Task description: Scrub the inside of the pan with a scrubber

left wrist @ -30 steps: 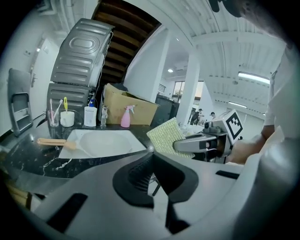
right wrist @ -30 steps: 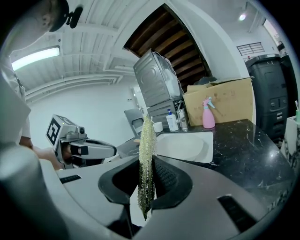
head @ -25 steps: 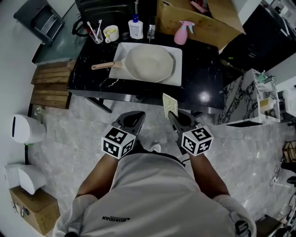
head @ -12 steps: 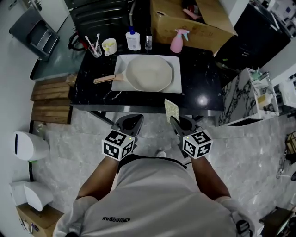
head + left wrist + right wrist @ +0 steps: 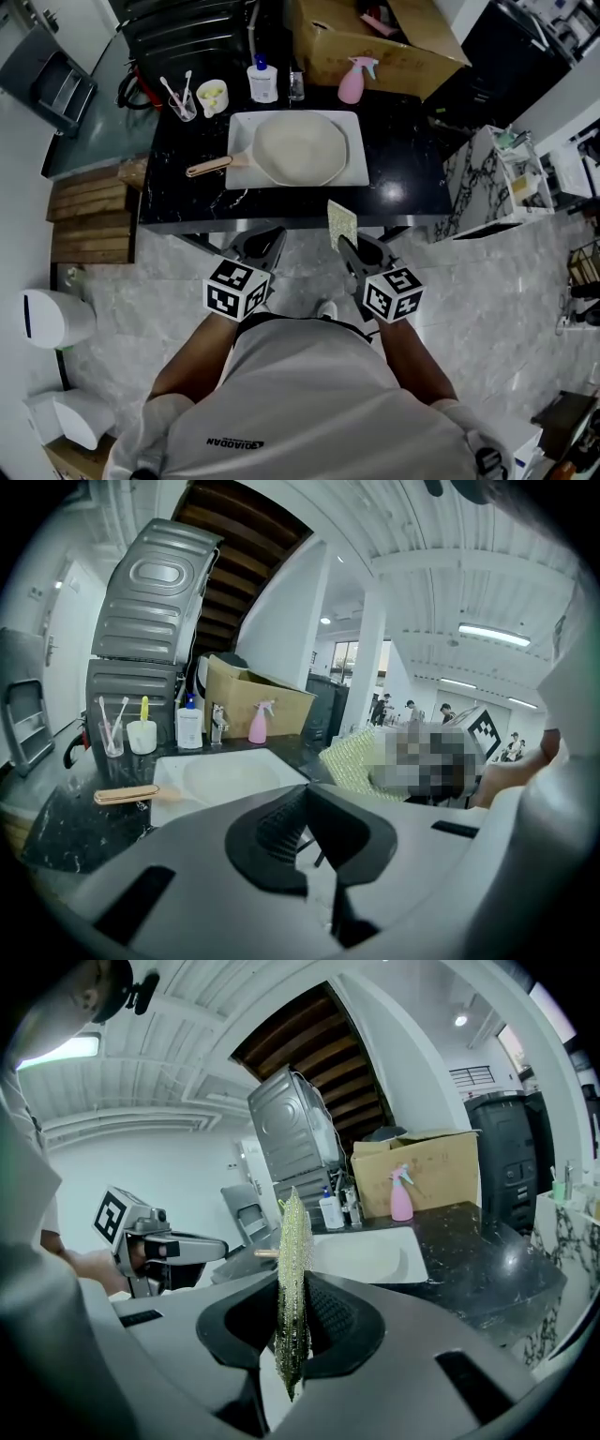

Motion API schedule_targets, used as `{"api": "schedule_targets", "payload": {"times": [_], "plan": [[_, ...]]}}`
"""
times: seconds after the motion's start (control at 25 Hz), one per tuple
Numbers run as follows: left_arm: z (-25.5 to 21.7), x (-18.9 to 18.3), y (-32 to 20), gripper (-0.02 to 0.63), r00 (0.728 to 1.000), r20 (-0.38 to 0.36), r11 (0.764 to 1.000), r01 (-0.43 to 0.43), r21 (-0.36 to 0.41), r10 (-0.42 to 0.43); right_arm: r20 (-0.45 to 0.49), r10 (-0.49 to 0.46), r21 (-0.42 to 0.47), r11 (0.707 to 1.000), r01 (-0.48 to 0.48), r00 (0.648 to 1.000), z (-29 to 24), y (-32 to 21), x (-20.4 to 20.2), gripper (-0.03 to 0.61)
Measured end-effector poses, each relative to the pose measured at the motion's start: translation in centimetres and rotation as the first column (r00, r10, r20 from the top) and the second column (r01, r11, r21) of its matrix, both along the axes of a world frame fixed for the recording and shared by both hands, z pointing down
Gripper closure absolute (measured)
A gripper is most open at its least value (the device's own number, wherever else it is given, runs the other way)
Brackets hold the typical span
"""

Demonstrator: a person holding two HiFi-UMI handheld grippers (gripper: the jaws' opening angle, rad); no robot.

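A cream pan (image 5: 298, 150) with a wooden handle (image 5: 208, 167) lies on a white tray (image 5: 355, 129) on the black counter (image 5: 405, 161). My right gripper (image 5: 349, 246) is shut on a yellow-green scrubber (image 5: 341, 223), held upright on edge just short of the counter's front edge. In the right gripper view the scrubber (image 5: 292, 1279) stands pinched between the pads, with the pan (image 5: 364, 1252) beyond it. My left gripper (image 5: 264, 242) hangs beside it, shut and holding nothing. In the left gripper view the pan (image 5: 220, 775) is ahead and the scrubber (image 5: 356, 761) is to the right.
Behind the tray stand a cup of toothbrushes (image 5: 180, 101), a small white cup (image 5: 213, 94), a white bottle (image 5: 262, 82), a pink spray bottle (image 5: 352, 82) and an open cardboard box (image 5: 375, 42). A marble-patterned cabinet (image 5: 487, 183) flanks the counter's right; wooden pallets (image 5: 89, 216) lie left.
Both grippers have come forward toward the counter; their tips now reach its front edge. The scrubber stays pinched in the right gripper and the left stays shut.
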State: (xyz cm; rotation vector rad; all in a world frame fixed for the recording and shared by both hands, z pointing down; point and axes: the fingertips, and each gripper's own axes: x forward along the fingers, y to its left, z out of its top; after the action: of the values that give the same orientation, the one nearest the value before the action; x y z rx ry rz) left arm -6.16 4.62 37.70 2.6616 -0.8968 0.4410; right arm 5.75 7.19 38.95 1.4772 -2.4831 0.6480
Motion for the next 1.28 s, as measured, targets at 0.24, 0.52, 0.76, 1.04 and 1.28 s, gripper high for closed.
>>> {"api": "schedule_targets", "payload": {"times": [0.24,0.52,0.76,1.04,1.28], "plan": [[0.1,-0.6,0.2,0.600,1.000,-0.018,1.000,-0.016,-0.008,0.015,-0.009,0.013,-0.007,1.000,-0.013,1.000,0.0,0.2,-0.7,0.500],[-0.1,-0.8,0.3,0.600,1.000,-0.017,1.000,-0.025,0.009,0.025,-0.008,0.015,-0.006,1.000,-0.015,1.000,0.2,0.2,-1.1,0.501],[0.0,-1.1,0.5,0.600,1.000,-0.014,1.000,-0.022,0.007,0.022,-0.006,0.010,-0.002,1.000,-0.010,1.000,0.1,0.1,-1.2,0.500],[0.0,-1.8,0.4,0.600,1.000,-0.009,1.000,-0.014,0.002,0.014,-0.002,0.003,-0.007,1.000,-0.003,1.000,0.2,-0.1,-1.6,0.500],[0.2,-2.1,0.6,0.600,1.000,-0.008,1.000,-0.020,-0.003,0.020,-0.007,-0.003,-0.014,1.000,0.003,1.000,0.3,-0.2,-1.9,0.500]]}}
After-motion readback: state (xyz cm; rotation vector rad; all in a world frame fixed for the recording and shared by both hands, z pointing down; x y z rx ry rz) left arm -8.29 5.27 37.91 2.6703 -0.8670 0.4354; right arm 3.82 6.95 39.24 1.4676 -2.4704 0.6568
